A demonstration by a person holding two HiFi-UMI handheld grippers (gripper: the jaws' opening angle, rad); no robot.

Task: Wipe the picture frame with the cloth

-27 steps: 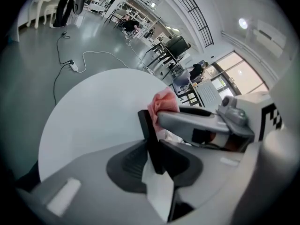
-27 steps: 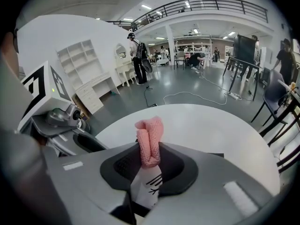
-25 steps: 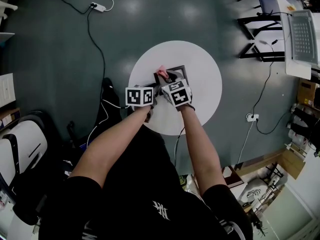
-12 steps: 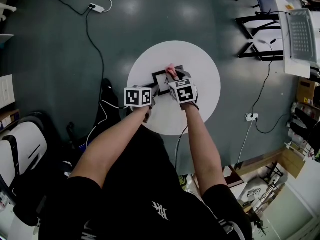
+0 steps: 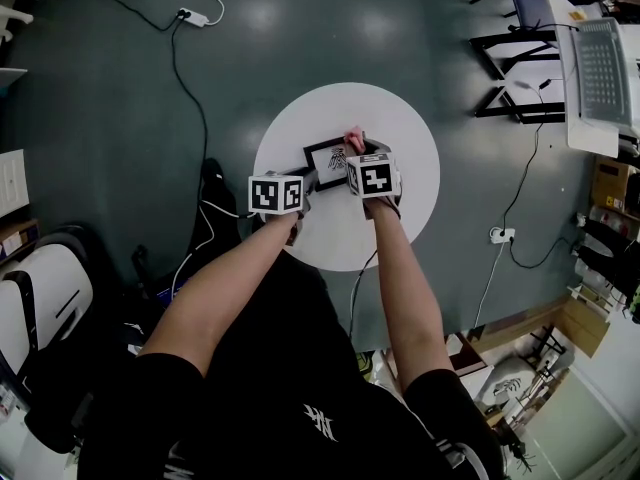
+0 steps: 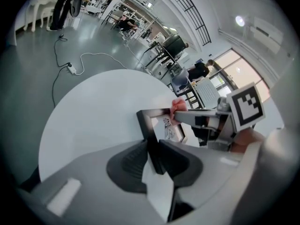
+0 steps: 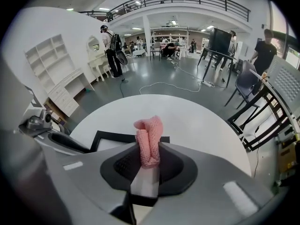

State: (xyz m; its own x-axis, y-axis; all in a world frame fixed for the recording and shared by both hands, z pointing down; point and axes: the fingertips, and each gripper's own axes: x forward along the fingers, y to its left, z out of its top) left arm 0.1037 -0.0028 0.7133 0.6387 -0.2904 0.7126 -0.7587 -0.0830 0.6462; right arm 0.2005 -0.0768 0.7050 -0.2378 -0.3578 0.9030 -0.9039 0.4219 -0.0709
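A black picture frame [image 5: 327, 157] with a small drawing lies on the round white table [image 5: 400, 128]. My left gripper [image 5: 305, 181] is shut on the frame's near left edge [image 6: 152, 146]. My right gripper [image 5: 357, 151] is shut on a pink cloth [image 5: 353, 139], held at the frame's right end. The right gripper view has the pink cloth [image 7: 149, 139] bunched between the jaws, over the frame [image 7: 105, 137]. From the left gripper view the cloth [image 6: 178, 107] touches the frame's far right edge.
A white power strip [image 5: 194, 14] and black cables [image 5: 192, 78] lie on the grey floor to the left of the table. Black chair legs [image 5: 520, 68] and a white desk stand at the upper right. Boxes and clutter fill the lower right corner.
My right gripper has carried the pink cloth rightward across the frame, from its left part to its right end. My left gripper has kept its hold on the frame.
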